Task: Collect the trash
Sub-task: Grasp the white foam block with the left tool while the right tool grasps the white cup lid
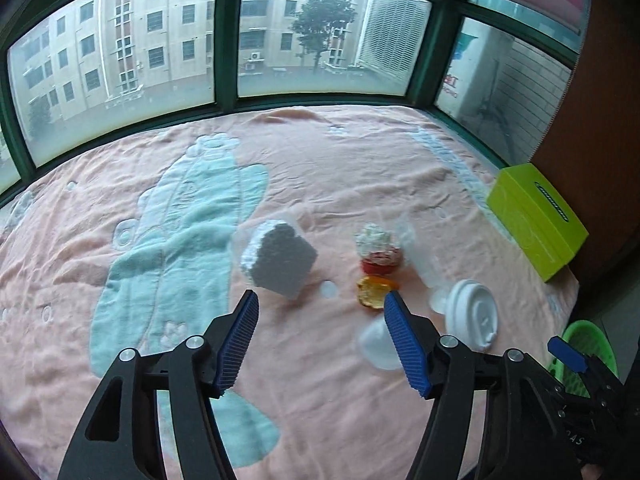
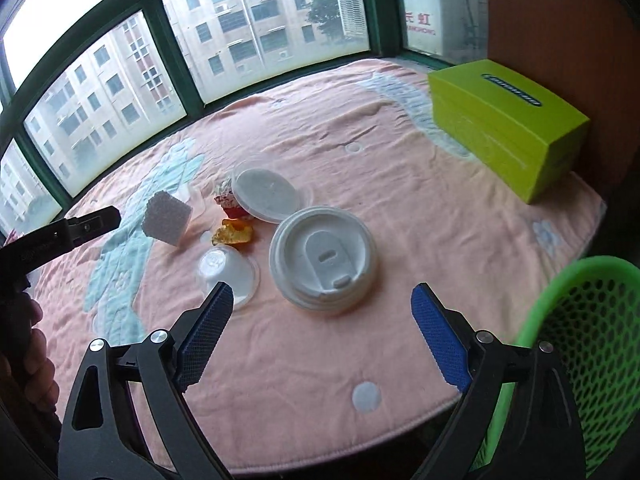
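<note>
Trash lies on a pink blanket: a white foam block [image 1: 280, 262] [image 2: 167, 218], an orange peel [image 1: 374, 292] [image 2: 233, 234], a red crumpled wrapper [image 1: 380, 254] [image 2: 230, 200], a clear plastic cup lying down [image 1: 416, 256] [image 2: 268, 192], a small clear cup upside down [image 1: 380, 346] [image 2: 226, 270] and a white cup lid [image 1: 472, 314] [image 2: 324, 258]. My left gripper [image 1: 320, 306] is open and empty, just short of the foam block and peel. My right gripper [image 2: 322, 300] is open and empty, its jaws either side of the white lid, slightly short of it. A green mesh basket [image 2: 576, 340] [image 1: 588, 340] stands off the blanket's right edge.
A lime-green tissue box [image 1: 536, 220] [image 2: 508, 128] sits at the blanket's right side against a brown wall. Green-framed windows run along the far edge. The left gripper's finger [image 2: 80, 224] shows at the left of the right wrist view.
</note>
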